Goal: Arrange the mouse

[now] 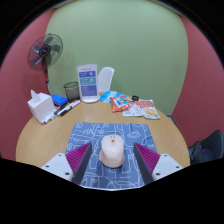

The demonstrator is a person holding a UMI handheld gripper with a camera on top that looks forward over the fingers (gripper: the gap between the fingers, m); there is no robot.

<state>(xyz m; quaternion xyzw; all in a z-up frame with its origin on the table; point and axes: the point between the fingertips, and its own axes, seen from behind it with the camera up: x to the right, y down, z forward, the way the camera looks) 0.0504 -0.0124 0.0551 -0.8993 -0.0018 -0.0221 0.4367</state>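
Right up front you get the claw (112, 160) with its 2 pink pads (80, 157) spread wide, and the mouse (112, 150) sitting between them with a visible gap on each side, so nothing is clamped yet. That pale, rounded mouse rests on its own weight on a grey patterned mouse mat (113, 142), roughly centered near the mat's front edge, which looks to me like where you'd want it for an "arrange" job. My guess is the fingers are straddling it like that either to line up a grab or because it's just been set down, can't tell which from 1 shot. The mat lies square on the round wooden surface (40, 140), close to the near rim, probably so the mouse is within easy reach. All the clutter is pushed toward the far side, well apart from the mouse: a white tissue box (40, 105) on the left, a couple of pens (68, 106) beside it, a dark mesh cup (71, 91), a blue and white pouch (88, 83) standing upright next to a white container (106, 79), and some colourful snack packets (133, 104) scattered to the right. A black fan (44, 52) stands behind the surface on the left. With that junk parked at the back, the claw has free room around the mat, so the main risk is nudging the mouse sideways if 1 pad touches first.
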